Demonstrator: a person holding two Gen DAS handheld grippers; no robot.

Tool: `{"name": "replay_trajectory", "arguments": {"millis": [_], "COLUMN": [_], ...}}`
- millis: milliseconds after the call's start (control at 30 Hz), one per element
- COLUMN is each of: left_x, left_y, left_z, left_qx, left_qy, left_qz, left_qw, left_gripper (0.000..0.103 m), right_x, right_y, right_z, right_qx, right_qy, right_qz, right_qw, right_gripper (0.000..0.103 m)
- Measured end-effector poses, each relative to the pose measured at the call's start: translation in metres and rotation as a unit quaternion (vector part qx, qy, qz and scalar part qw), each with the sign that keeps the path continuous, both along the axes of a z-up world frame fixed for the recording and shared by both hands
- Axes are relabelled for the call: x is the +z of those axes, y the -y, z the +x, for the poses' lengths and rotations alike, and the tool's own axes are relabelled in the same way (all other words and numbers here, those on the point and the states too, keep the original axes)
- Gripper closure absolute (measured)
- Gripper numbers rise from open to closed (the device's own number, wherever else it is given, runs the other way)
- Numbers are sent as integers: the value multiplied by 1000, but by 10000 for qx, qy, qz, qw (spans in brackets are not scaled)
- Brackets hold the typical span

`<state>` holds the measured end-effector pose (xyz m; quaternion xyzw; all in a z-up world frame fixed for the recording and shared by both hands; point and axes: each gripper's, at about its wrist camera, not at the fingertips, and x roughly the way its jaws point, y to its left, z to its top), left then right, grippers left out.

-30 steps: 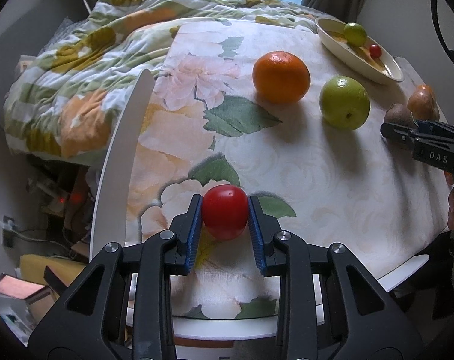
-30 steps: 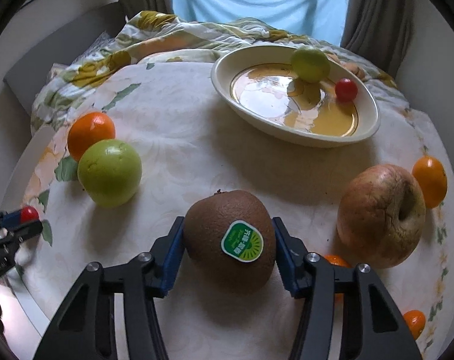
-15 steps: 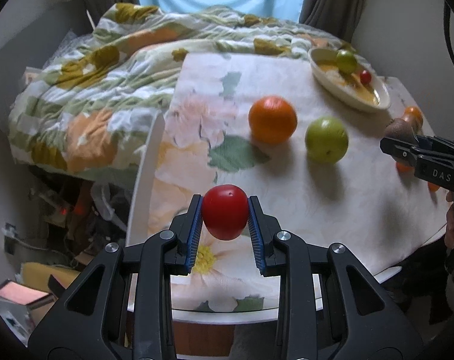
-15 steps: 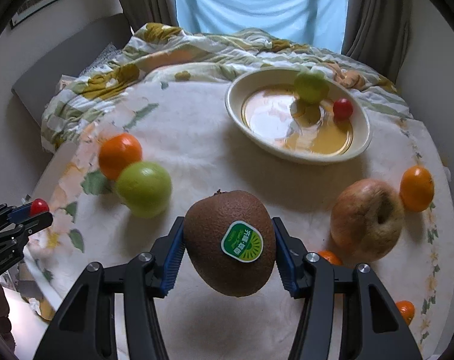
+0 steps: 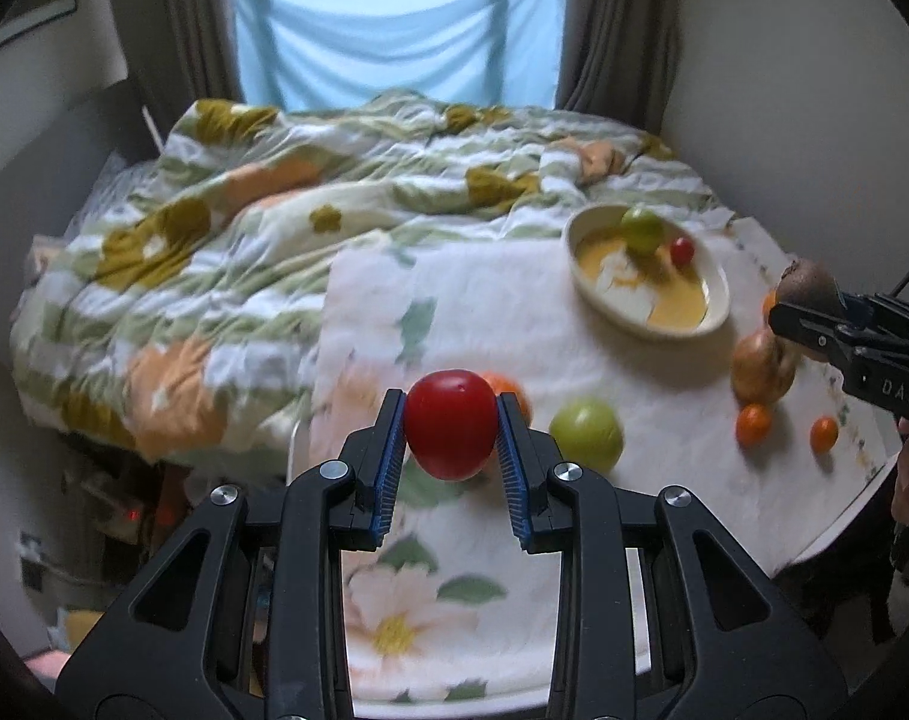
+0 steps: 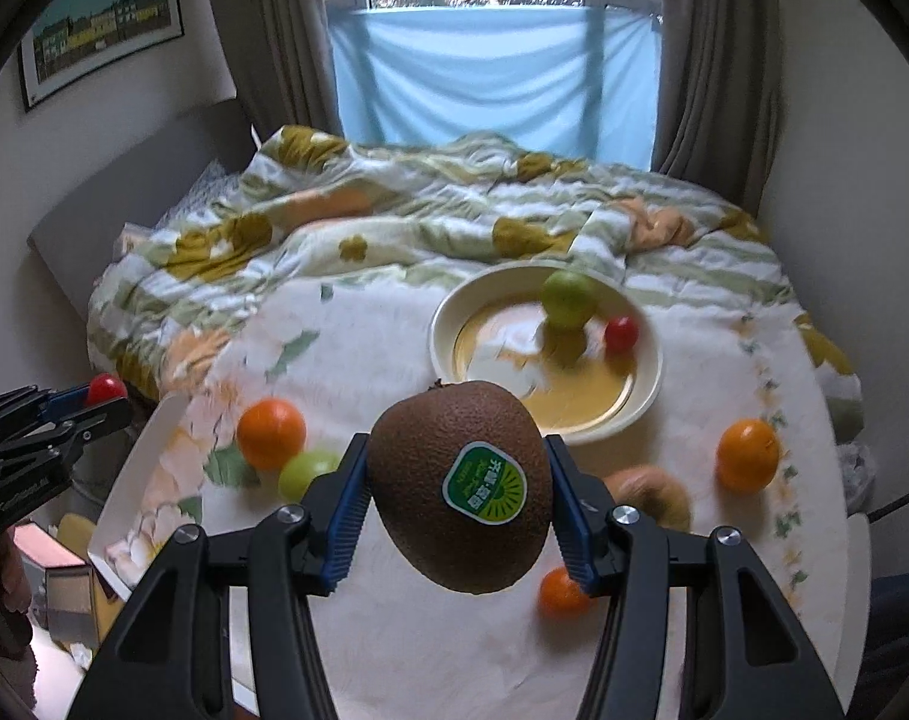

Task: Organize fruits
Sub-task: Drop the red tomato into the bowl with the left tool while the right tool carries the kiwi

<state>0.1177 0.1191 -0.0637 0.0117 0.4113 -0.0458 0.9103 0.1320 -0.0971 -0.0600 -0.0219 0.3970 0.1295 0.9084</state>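
My left gripper (image 5: pixel 451 435) is shut on a red tomato (image 5: pixel 450 423) and holds it high above the table's near left edge. My right gripper (image 6: pixel 459 498) is shut on a brown kiwi (image 6: pixel 460 483) with a green sticker, held above the table. The cream bowl (image 6: pixel 646 384) at the back holds a green fruit (image 6: pixel 568 300) and a small red tomato (image 6: pixel 621 333). An orange (image 6: pixel 271 433) and a green apple (image 6: pixel 301 474) lie at the left. The right gripper with the kiwi (image 5: pixel 805 282) shows at the right of the left wrist view.
A brownish apple (image 5: pixel 763 363) and several small oranges (image 5: pixel 754 423) lie on the right of the flowered tablecloth (image 5: pixel 454 300). A rumpled flowered blanket (image 5: pixel 244 240) lies behind the table. Clutter sits on the floor at the left.
Both grippers have risen higher above the table with their fruits; the table and bowl now look smaller and farther below.
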Motion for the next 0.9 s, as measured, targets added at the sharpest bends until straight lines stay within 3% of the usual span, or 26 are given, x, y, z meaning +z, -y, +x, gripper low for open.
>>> {"name": "replay_trajectory", "arguments": {"millis": [433,900], "left_x": [12,-48], "left_y": [68,137], "left_z": [103,218], "left_qx": [-230,-560], "left_qy": [45,-683], "left_qz": [-334,-461], "left_qw": [9992,9950], "left_gripper": [67,67], "right_x": [7,-28], "right_y": [52,95], "right_z": [68,140], "right_qx": [80,167], "right_qy": [-68,-482], "right_qz": [2,70], "right_qw": [9999,9987], "right_gripper": [52,52]}}
